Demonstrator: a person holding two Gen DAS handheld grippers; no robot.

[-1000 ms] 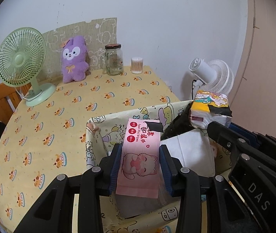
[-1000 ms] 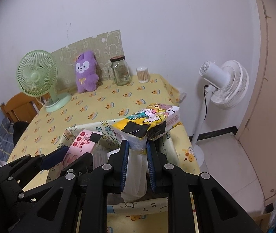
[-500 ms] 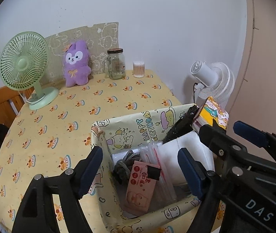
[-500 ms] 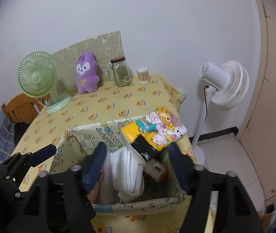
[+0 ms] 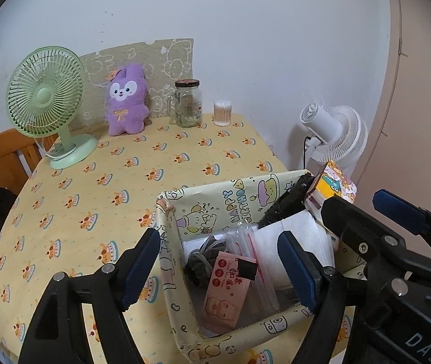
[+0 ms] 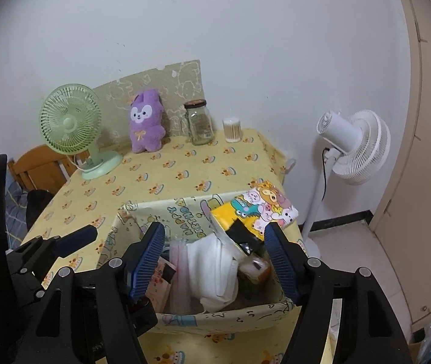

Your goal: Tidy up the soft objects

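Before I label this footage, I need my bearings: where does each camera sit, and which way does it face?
Left wrist: on the left tongs, angled down into the storage box, pink wipes pack inside; its own open fingers and the right tongs show.
Right wrist: on the right tongs, over the box's white cloth; the left tongs show at left.
Shared: box, purple plush, green fan.
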